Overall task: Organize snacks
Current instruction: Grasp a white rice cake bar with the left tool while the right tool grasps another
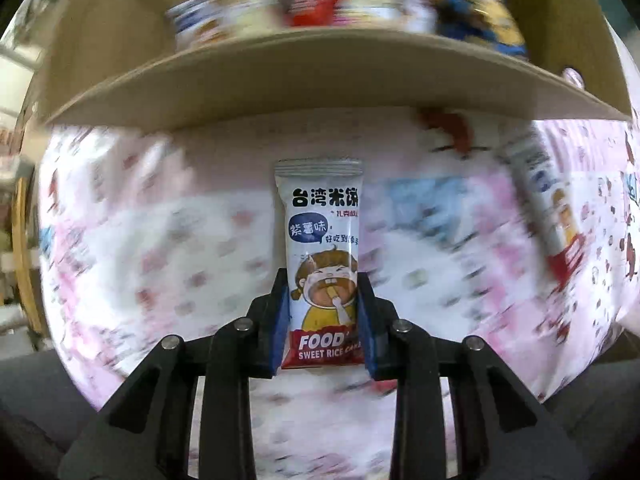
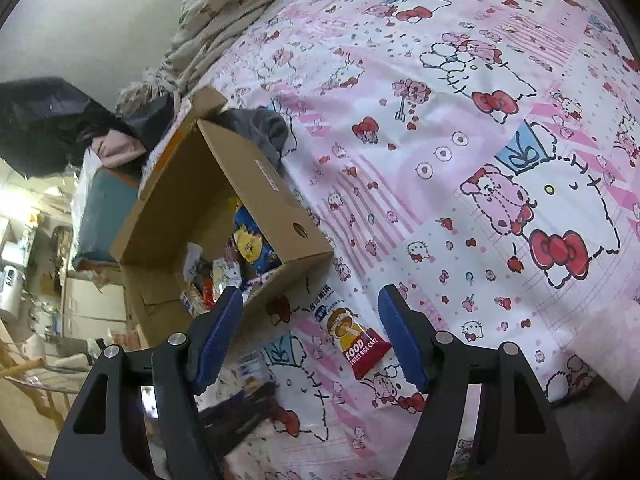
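Observation:
A white and red sweet rice cake packet (image 1: 322,256) with a cartoon child on it stands between the blue pads of my left gripper (image 1: 322,320), which is shut on its lower half, over the pink bedsheet. Beyond it lies the open cardboard box (image 1: 320,68) with several blurred snacks (image 1: 320,0) inside. My right gripper (image 2: 312,336) is open and holds nothing. It hovers over a second rice cake packet (image 2: 352,336) that lies flat on the sheet beside the box (image 2: 280,184). A dark blurred shape (image 2: 240,404) shows low between the right fingers.
The bed carries a pink cartoon-cat sheet (image 2: 480,120). A grey cloth (image 2: 268,128) lies behind the box and a rumpled blanket (image 2: 224,12) at the head of the bed. Another packet (image 1: 548,208) lies to the right in the left wrist view. Cluttered floor and furniture (image 2: 36,260) lie left of the bed.

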`<state>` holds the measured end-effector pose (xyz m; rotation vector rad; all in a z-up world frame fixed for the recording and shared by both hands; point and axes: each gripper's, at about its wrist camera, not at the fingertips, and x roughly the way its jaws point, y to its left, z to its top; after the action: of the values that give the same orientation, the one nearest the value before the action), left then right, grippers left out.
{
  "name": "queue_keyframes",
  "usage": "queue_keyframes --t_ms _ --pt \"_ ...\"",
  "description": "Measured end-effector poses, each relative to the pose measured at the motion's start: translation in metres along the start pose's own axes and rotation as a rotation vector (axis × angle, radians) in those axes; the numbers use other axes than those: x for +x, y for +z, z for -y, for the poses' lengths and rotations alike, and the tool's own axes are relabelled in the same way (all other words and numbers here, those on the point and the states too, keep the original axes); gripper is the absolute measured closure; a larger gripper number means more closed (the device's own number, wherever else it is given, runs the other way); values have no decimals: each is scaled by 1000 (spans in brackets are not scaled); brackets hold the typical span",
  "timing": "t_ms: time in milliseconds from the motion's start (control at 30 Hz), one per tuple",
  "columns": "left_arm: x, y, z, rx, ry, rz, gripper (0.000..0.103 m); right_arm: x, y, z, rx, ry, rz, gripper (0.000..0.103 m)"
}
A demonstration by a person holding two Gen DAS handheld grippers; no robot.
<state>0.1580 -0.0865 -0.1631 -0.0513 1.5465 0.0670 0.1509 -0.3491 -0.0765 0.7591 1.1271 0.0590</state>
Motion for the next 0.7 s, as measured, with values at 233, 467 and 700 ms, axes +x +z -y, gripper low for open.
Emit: queue_keyframes --t_ms 233,467,700 --pt "-45 -19 -41 62 4 71 77 60 -16 -28 -189 -160 -182 30" --pt "-53 -29 -61 27 -55 94 77 120 -42 -58 -506 -386 -304 30" --pt "-41 -17 -100 -73 -93 88 77 147 -47 -55 -561 -476 -327 36"
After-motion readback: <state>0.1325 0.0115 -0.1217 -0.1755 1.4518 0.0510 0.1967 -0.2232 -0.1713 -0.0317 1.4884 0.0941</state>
